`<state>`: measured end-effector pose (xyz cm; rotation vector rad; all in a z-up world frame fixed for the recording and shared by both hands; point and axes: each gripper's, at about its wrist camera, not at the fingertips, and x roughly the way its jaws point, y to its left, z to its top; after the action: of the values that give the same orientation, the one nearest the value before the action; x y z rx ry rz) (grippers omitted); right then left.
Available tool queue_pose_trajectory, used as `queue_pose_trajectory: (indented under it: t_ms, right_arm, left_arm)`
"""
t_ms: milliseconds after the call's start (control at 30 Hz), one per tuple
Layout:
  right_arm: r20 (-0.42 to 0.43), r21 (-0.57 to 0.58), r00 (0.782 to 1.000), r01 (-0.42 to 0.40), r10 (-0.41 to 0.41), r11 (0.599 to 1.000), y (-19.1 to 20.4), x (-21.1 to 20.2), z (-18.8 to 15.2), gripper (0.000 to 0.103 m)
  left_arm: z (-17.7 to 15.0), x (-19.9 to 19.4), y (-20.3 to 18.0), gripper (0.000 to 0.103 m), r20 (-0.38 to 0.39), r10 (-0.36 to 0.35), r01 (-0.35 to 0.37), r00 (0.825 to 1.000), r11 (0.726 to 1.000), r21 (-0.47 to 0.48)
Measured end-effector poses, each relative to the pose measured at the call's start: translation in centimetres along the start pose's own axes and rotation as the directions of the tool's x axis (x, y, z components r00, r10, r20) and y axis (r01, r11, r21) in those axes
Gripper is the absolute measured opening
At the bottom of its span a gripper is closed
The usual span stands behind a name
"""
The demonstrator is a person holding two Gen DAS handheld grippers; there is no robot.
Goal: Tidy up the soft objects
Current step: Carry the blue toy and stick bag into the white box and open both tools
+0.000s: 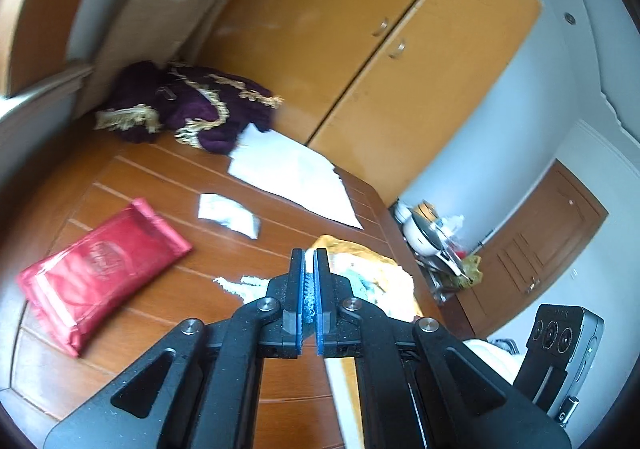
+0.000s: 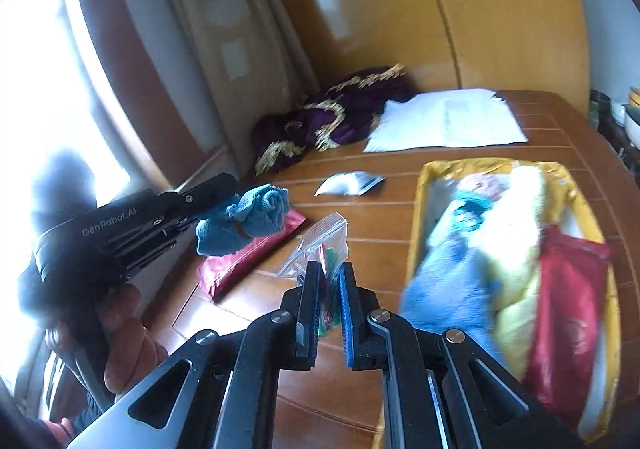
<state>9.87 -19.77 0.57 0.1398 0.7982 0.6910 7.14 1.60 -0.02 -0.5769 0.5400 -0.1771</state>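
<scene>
Spreading across most of both views, the wooden tabletop carries the clutter being sorted. Toward its right edge lies a yellow bag, mouth open and flat, apparently serving as the collecting container: inside sit a blue knit, a yellow soft piece and a red pouch, packed side by side. At the far corner by the wardrobe a purple fringed cloth is heaped beside white paper. A red satin pouch lies near the left edge. The left gripper is pinching a blue cloth, lifted clear of the tabletop, likely bound for the bag. The right gripper stands slightly spread around a clear zip bag; whether it grips cannot be told.
</scene>
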Motion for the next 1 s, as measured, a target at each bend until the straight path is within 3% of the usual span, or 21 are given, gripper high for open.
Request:
queue_pose_trajectory:
  t_ms: [133,233,433,667,867,1000]
  right_arm:
    - [0.030,0.086,0.994,0.106,-0.109,0.991,-3.1,-1.7,0.2,0.009]
    - [0.030,0.163,0.975,0.212,-0.219,0.964,-5.4,-2.3,0.0,0.009]
    - [0.019,0.212,0.946,0.311,-0.322,0.926,-7.7,-2.2,-0.1,0.009]
    - [-0.046,0.215,0.946,0.324,-0.322,0.921,-9.2,-0.4,-1.1,0.009]
    - [-0.048,0.217,0.945,0.327,-0.325,0.920,-9.4,-0.3,-1.5,0.014]
    - [-0.040,0.231,0.949,0.315,-0.314,0.921,-9.4,-0.5,-1.4,0.014]
  left_arm:
    - [1.0,3.1,-3.2,0.002,-0.066,-0.031,0.034,0.997,0.999,0.037]
    - [1.3,6.0,-5.2,0.002,-0.113,-0.028,0.035,0.993,0.998,0.059]
    - [1.1,11.8,-6.9,0.002,-0.217,0.005,0.008,0.976,0.998,0.061]
    - [0.1,15.0,-7.7,0.002,-0.257,0.038,-0.018,0.966,0.997,0.079]
    - [-1.1,17.5,-8.5,0.002,-0.300,0.079,-0.040,0.951,0.990,0.135]
    - [-1.6,18.0,-7.7,0.004,-0.355,0.002,0.026,0.935,0.997,0.075]
